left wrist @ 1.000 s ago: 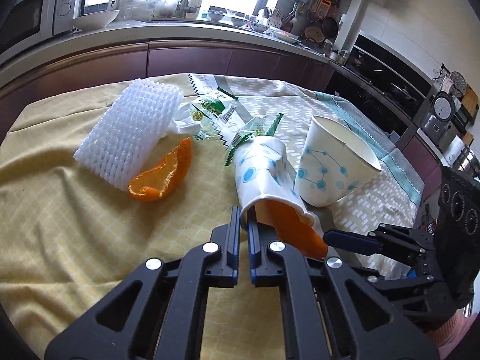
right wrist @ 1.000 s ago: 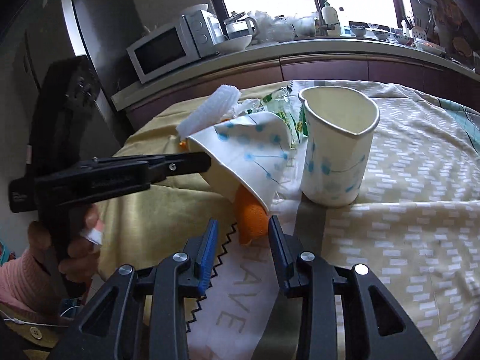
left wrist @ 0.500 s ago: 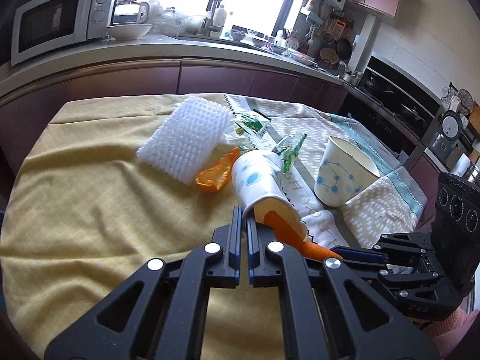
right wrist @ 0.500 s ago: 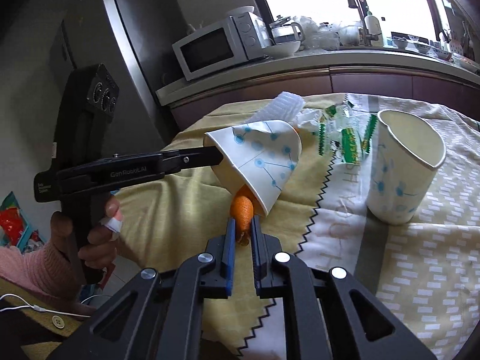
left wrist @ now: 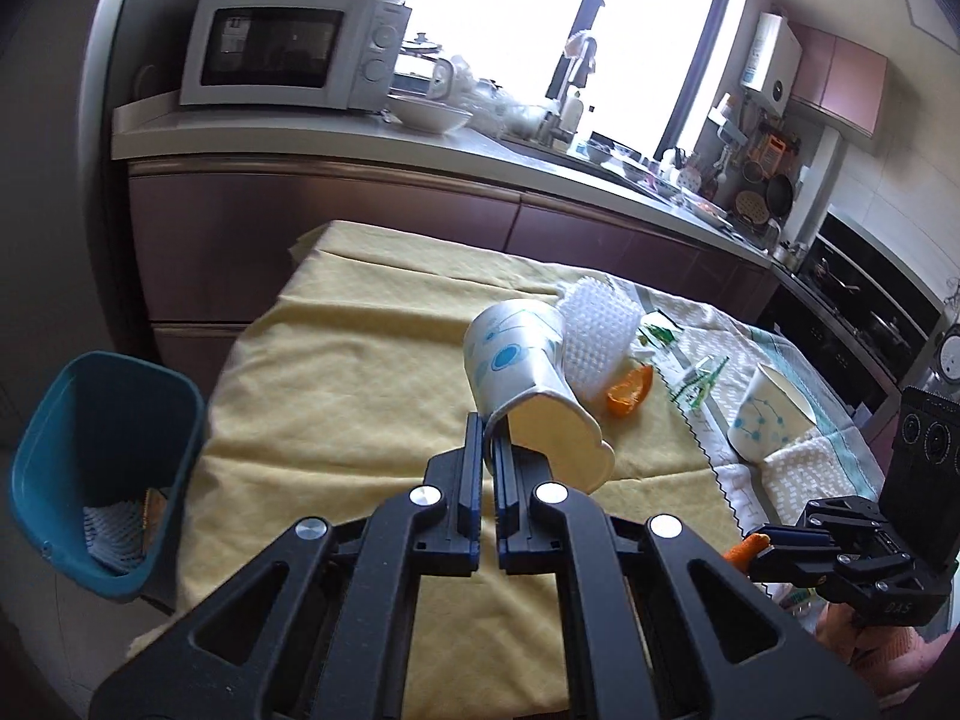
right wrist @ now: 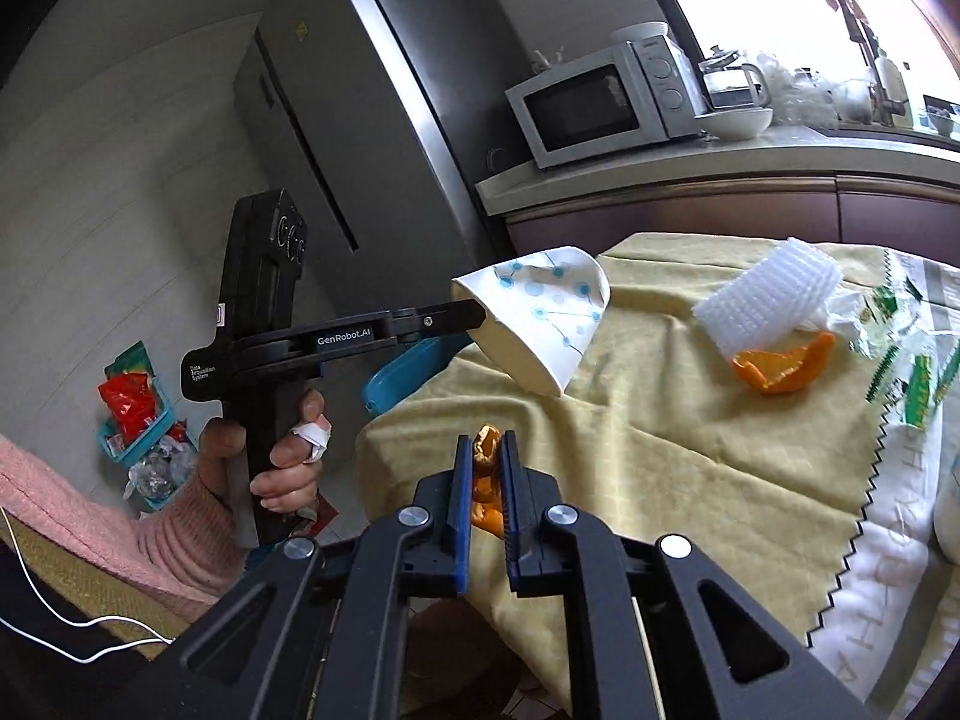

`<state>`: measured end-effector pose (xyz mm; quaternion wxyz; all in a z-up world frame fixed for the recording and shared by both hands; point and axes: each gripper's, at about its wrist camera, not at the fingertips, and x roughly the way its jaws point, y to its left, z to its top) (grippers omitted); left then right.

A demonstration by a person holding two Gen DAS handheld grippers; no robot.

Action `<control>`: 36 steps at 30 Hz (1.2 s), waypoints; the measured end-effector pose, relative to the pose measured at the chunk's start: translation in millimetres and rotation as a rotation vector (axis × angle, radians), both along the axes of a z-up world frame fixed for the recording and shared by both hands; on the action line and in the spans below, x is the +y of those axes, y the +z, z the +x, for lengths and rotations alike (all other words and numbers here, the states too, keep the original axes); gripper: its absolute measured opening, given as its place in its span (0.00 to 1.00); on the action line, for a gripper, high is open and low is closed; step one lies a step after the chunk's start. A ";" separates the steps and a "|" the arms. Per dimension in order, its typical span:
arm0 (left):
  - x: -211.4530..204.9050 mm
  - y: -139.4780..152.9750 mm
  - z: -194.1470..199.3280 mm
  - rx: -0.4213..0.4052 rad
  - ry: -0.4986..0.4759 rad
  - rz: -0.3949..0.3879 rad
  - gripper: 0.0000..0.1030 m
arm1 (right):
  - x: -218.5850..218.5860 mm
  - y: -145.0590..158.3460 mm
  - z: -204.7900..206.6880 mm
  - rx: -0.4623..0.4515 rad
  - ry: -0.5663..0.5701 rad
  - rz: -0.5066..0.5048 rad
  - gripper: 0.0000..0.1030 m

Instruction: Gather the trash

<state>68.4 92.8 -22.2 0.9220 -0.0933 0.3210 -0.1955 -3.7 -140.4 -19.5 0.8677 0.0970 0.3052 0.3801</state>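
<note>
My left gripper [left wrist: 491, 438] is shut on the rim of a squashed paper cup [left wrist: 522, 366] with blue dots, held on its side above the yellow tablecloth; the cup also shows in the right wrist view [right wrist: 543, 324]. My right gripper [right wrist: 485, 450] is shut on a piece of orange peel [right wrist: 485, 459], held near the table's front edge. A blue trash bin [left wrist: 102, 456] stands on the floor left of the table, with some trash inside. On the table lie a white foam net [left wrist: 594, 336], another orange peel [left wrist: 630, 393] and green wrappers [left wrist: 699, 375].
An upright paper cup [left wrist: 768, 420] stands at the right of the table. A kitchen counter with a microwave [left wrist: 288, 51] runs behind. A fridge [right wrist: 336, 138] stands left of the table. A small tray with red packets [right wrist: 135, 414] lies on the floor.
The orange peel came out of the squashed cup and is now in my right gripper. Both grippers pulled back and swung left; the trash bin came into the left wrist view.
</note>
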 end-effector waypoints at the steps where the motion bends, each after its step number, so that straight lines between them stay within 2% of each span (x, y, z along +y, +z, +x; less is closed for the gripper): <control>1: 10.5 2.4 -2.1 -0.005 0.022 -0.003 0.03 | 4.7 1.4 3.0 -0.002 0.010 0.000 0.07; 7: 59.5 8.3 -18.4 -0.026 0.127 0.003 0.03 | 26.1 7.7 21.5 -0.002 0.040 0.005 0.07; 15: 100.0 2.3 -34.1 -0.010 0.206 -0.007 0.03 | 52.0 8.6 44.1 0.016 0.053 0.004 0.07; 36: 139.7 1.7 -51.6 -0.010 0.324 0.025 0.03 | 102.7 2.9 87.3 0.036 0.122 0.000 0.07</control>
